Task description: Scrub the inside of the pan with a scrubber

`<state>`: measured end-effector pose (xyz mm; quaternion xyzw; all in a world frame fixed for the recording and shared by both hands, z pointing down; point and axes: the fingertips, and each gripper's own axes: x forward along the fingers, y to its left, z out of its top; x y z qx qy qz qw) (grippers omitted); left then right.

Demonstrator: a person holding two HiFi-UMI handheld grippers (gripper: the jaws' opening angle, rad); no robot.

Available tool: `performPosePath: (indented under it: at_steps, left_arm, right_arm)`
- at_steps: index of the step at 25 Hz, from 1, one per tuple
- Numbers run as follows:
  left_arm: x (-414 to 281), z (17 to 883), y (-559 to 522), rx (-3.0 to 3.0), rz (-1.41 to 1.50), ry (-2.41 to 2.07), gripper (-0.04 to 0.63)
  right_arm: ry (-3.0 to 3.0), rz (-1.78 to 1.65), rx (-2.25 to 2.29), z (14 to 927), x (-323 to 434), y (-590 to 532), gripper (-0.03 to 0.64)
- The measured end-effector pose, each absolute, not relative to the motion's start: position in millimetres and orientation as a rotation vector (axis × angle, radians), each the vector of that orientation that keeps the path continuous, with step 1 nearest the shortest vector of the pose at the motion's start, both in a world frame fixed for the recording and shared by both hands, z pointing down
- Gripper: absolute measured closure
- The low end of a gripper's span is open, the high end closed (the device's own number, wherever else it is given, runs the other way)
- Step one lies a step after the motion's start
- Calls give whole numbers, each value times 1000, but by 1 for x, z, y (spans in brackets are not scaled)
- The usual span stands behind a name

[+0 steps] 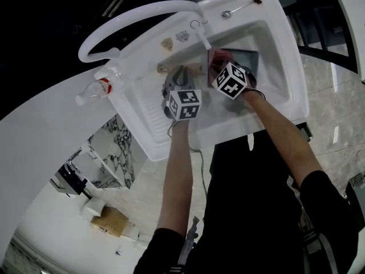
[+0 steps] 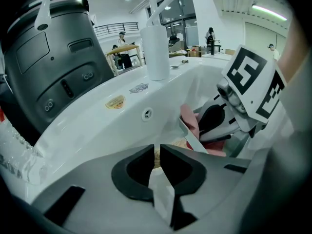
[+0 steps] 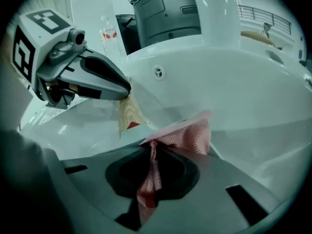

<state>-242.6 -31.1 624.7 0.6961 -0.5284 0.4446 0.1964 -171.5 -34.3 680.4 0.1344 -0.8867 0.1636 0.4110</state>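
Left gripper fingers clamped on wooden handle of pan. Right gripper fingers pinching pink mesh scrubber, pan just ahead.

Overhead, my right gripper and scrubber cover part of the pan; my left gripper hides the middle of the handle; the left gripper view's edge crops the bottle.
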Motion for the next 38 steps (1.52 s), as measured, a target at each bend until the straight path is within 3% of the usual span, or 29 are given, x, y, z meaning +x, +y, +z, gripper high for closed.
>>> performPosePath:
  at_steps: [12,28,38]
  left_arm:
    - [-241,626,-31,1911,1281,-1457,534]
    - [-241,626,-30,1882,1278,-1484,534]
    - [-240,624,-30,1874,1259,-1512,534]
  right_arm:
    - [-2165,219,578,684,-157,-74,572]
    - [-1706,-208,418,703,-56,-70,578]
    - [-1637,-107,278,708,-30,-42,580]
